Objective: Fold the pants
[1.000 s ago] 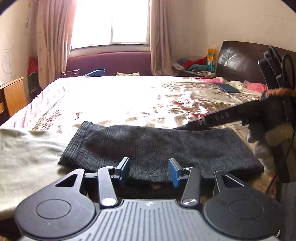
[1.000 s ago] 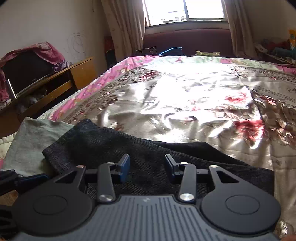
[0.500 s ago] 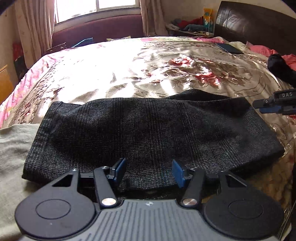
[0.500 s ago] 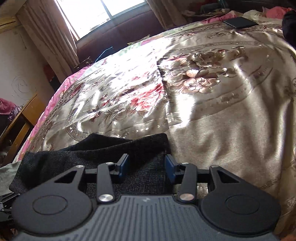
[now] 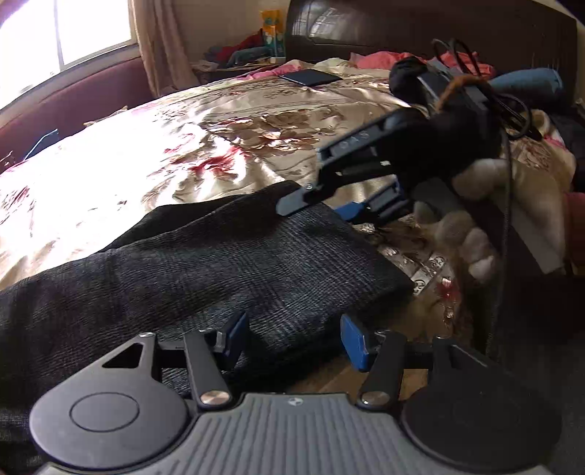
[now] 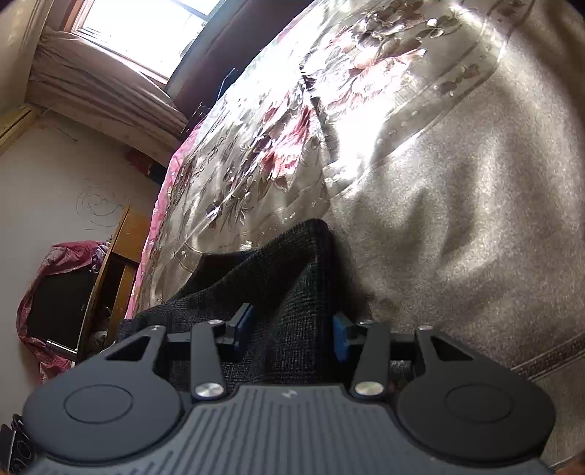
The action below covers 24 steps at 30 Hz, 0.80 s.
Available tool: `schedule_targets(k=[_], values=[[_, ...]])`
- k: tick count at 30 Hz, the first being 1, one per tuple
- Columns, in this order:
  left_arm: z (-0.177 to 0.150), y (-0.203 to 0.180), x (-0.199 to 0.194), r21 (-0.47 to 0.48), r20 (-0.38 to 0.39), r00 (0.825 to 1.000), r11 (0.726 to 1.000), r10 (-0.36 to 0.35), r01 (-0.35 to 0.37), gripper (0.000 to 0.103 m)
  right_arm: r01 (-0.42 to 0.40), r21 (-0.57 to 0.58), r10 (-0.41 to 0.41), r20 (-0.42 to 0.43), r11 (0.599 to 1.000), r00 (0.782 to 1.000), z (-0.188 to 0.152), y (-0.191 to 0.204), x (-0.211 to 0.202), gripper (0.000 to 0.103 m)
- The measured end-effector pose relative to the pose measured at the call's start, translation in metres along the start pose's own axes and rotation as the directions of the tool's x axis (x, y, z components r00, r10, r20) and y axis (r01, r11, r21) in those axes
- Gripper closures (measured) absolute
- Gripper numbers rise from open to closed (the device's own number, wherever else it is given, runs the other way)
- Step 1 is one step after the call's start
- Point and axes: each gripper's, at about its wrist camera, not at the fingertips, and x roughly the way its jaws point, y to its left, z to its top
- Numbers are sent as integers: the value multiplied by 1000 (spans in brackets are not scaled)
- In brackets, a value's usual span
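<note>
So the dark grey pants (image 5: 204, 270) are lying folded into a long band on the bed, on top of the shiny flowered bedspread (image 5: 226, 146), with one short end sitting near the right side of the left camera's view. The left gripper (image 5: 296, 338) hangs over the near edge of that end. Its jaws have just been opening wider, and the blue pads (image 5: 353, 341) stand clearly apart with pants fabric below and between them, not pinched. One pad is over the cloth, the other is past the corner, over the bedspread.

The right gripper (image 5: 321, 208) comes in from the right in that same view, held in a hand (image 5: 475, 204), its black finger tip resting at the far corner of the pants' end. From its own camera, rolled well over to one side, the right gripper (image 6: 290, 329) has a raised ridge of the pants (image 6: 292, 292) running up between its jaws. The jaws sit apart, and I can't really tell if the pads (image 6: 340, 336) are touching the cloth at the sides, but it doesn't look squeezed.

A dark flat phone or tablet (image 5: 310, 76) lies further up the bed near the dark headboard (image 5: 402, 29). Window (image 6: 146, 33) with curtains off to the side, wooden desk (image 6: 120, 255) by the wall.
</note>
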Motion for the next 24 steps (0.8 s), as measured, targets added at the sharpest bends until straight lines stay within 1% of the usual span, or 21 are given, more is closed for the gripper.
schedule_targets(k=[3,5,6,7,9,10,11,13,16,20,24], values=[[3,-22,8,57,-2,1000,998,-28,28,31,-33,-19,32,-13,999,999,5,3,10,56],[6,-30,14,73,-4,999,996,-40,40,28,-46,-35,46,-19,998,999,5,4,12,56],[7,-33,17,78,-7,999,996,-39,40,26,-51,-43,50,-22,998,999,5,5,12,58],[8,-35,21,82,-14,999,996,-36,37,25,-51,-45,50,-18,998,999,4,3,12,69],[12,-39,31,94,-36,999,995,-27,30,25,-20,-34,19,-11,999,1000,3,-2,14,87],[13,-40,35,95,-46,999,995,-26,30,24,-23,-16,23,-11,1000,1000,2,-5,15,89],[15,-40,38,90,-51,998,995,-26,31,24,-37,22,37,-8,999,999,3,-10,15,90],[20,-42,41,77,-67,997,997,-27,32,23,-37,41,38,-6,998,999,3,-9,14,91],[27,-44,44,56,-95,995,998,-24,29,24,-38,32,38,2,999,999,3,-6,9,93],[34,-50,46,45,-110,993,998,-36,42,24,-50,49,49,12,998,999,4,-10,0,94],[42,-61,49,38,-106,992,996,-72,76,24,-35,48,34,29,998,999,8,-15,-15,94]])
